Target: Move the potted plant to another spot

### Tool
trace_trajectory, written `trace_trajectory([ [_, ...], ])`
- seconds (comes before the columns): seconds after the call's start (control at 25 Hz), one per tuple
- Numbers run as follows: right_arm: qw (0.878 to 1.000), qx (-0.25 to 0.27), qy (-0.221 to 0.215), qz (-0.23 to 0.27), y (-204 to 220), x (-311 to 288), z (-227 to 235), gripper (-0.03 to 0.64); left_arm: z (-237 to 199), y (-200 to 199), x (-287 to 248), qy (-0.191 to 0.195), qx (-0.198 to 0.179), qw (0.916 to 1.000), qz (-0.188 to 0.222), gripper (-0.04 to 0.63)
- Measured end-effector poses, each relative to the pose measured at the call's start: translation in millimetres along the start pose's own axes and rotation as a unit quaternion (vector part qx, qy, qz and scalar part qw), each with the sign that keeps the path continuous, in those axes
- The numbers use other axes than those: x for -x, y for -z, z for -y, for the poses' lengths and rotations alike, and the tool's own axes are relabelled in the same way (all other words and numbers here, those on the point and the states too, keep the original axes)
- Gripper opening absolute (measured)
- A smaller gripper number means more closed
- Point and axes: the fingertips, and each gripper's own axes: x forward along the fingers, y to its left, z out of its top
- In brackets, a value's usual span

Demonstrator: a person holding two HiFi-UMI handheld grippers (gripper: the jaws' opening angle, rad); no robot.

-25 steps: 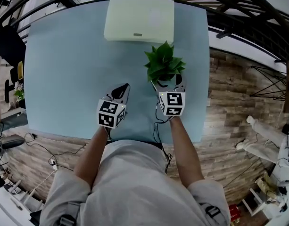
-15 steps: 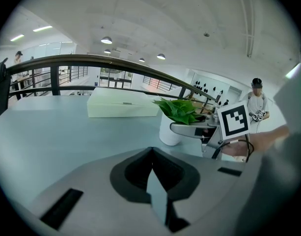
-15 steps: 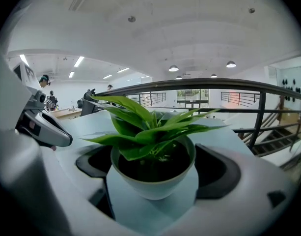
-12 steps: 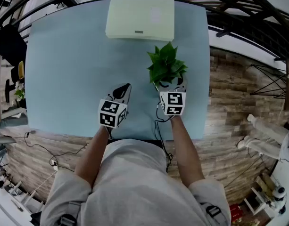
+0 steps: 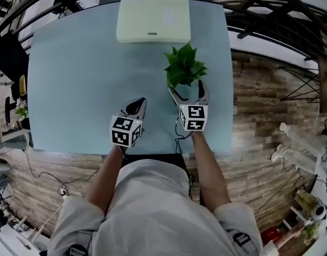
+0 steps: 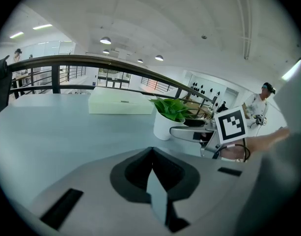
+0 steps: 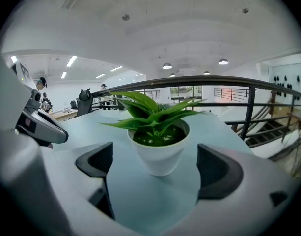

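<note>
Right gripper (image 7: 156, 170) has its jaws spread wide, with one dark pad (image 7: 94, 163) at each side of the potted plant (image 7: 160, 154). Neither pad touches the white pot, so it has hold of nothing yet. In the head view the plant stands right of centre on the pale blue table (image 5: 78, 73), near the cream box (image 5: 152, 19) at the top edge. The left gripper (image 5: 135, 108) sits lower left of the plant, well apart from it, with its jaws pressed together on nothing. The step in hand looks like the grasp itself. The pot narrows toward its base, so the pads would likely hold best high on the wall, just under the rim, where the taper stops the pot sliding down through the jaws. The gripper should ease forward until the pot is centred between the pads, then close evenly so neither side shoves the pot across the smooth tabletop. Leaves overhang the rim on the left, and a low, level approach should keep them out of the pinch. Holding the pot upright through the lift should keep the soil in.
</note>
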Motion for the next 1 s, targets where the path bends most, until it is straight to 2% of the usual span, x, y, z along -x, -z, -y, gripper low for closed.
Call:
trace_trajectory([
  [0.2,1.0,-0.018,0.019,-0.013,15,25,-7,0.522,3,11,19,-0.001,0.01,0.9999,0.008,0.012],
  [0.28,1.0,-0.011,0.024,-0.014,15,35,-14,0.5,3,13,28,-0.002,0.02,0.9997,0.017,0.012],
  [0.48,0.999,0.032,0.028,-0.022,11,55,-34,0.314,5,2,48,-0.004,0.019,0.9987,0.048,0.012],
  [0.68,0.997,0.065,0.023,-0.041,11,72,-58,0.157,13,-3,69,0.0,0.025,0.997,0.074,0.012],
  [0.8,0.996,0.076,0.013,-0.049,4,85,-76,0.023,21,-7,85,0.005,0.023,0.9958,0.089,0.012],
  [0.84,0.996,0.079,0.007,-0.052,2,89,-82,0.003,24,-8,90,0.006,0.023,0.9954,0.093,0.012],
  [1.0,0.994,0.092,-0.016,-0.056,-4,111,-104,0.003,33,-14,118,0.006,0.031,0.9926,0.117,0.012],
])
